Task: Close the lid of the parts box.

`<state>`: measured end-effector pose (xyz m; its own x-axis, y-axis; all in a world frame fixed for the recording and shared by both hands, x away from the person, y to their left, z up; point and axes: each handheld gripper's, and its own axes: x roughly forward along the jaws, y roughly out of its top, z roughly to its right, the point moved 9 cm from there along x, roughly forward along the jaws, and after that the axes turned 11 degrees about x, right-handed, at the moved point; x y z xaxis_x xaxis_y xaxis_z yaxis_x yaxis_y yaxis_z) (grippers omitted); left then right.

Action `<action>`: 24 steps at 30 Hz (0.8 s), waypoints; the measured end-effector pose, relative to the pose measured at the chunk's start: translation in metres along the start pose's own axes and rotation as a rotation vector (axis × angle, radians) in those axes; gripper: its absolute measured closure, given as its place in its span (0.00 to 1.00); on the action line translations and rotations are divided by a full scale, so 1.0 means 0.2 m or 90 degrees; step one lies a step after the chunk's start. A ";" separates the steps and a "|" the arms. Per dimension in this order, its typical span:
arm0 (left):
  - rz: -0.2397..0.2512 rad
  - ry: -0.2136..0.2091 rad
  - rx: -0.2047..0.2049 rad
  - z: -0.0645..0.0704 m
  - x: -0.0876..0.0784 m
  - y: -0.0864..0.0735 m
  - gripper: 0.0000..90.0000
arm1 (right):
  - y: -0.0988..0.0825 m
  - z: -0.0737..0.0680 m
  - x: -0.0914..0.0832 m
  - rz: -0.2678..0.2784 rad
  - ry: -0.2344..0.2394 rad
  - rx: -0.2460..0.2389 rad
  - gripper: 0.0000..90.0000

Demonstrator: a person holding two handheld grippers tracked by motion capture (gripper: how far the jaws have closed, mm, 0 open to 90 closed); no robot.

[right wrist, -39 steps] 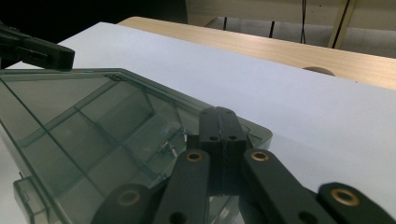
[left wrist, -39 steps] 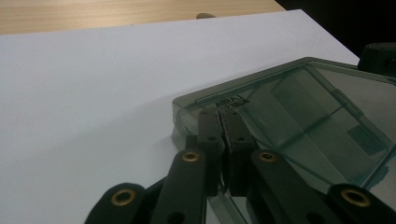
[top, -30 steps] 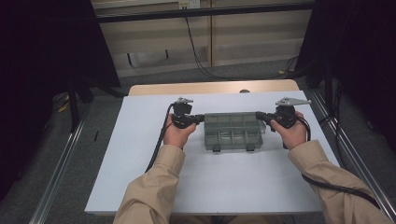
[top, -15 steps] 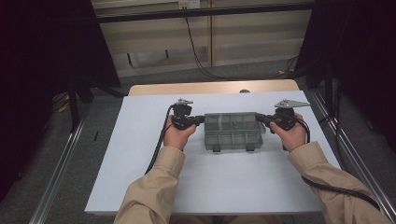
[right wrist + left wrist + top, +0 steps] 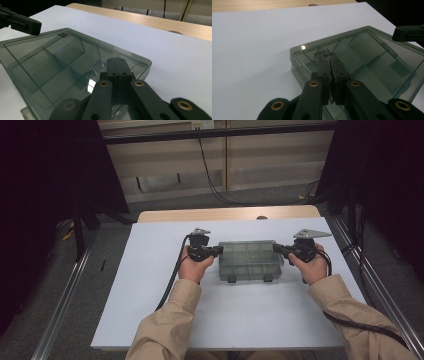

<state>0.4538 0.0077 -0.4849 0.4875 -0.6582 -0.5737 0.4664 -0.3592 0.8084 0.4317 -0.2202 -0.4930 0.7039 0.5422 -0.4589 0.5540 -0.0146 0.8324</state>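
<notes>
Smoky translucent plastic: the compartment box [image 5: 251,260] lies flat, lid down, on the white sheet [image 5: 150,270] that covers the table, about mid-table and square to you. Your left gripper [image 5: 219,251] meets its left end and your right gripper [image 5: 276,248] its right end, one on each side.

Tongs: both pairs are pressed together with nothing pinched between them. In the left gripper view the closed tips [image 5: 331,65] rest over the lid near the printed label corner; in the right gripper view the closed tips [image 5: 116,65] sit over the opposite lid corner. Whether they press on the lid or hover just above it, I cannot tell.

Step in hand, as I read it: steadying or squaring the box from both ends. Keep your two hands level and push evenly, or the light box will likely skate or pivot on the smooth sheet. Closed tips give you a blunt pusher, not a grip. If the lid must come up, work the two latch tabs [image 5: 231,279] on the near edge, which face you.

Contents: dividers split the inside into several bays. Most look empty. A couple of small metal bits, perhaps screws [image 5: 93,70], lie in the bay nearest the right tips. Keep the box flat so they stay put.
</notes>
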 end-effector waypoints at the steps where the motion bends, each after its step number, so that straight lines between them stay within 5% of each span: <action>1: 0.001 -0.001 -0.001 0.00 0.00 0.00 0.97 | 0.00 0.00 0.00 0.001 0.002 0.000 1.00; 24: -0.008 0.001 0.002 0.01 0.00 -0.04 0.97 | -0.05 -0.01 -0.02 -0.009 0.001 -0.019 1.00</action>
<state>0.4494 0.0096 -0.4911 0.4826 -0.6522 -0.5846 0.4704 -0.3700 0.8011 0.4225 -0.2198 -0.4981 0.6955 0.5439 -0.4695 0.5500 0.0174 0.8350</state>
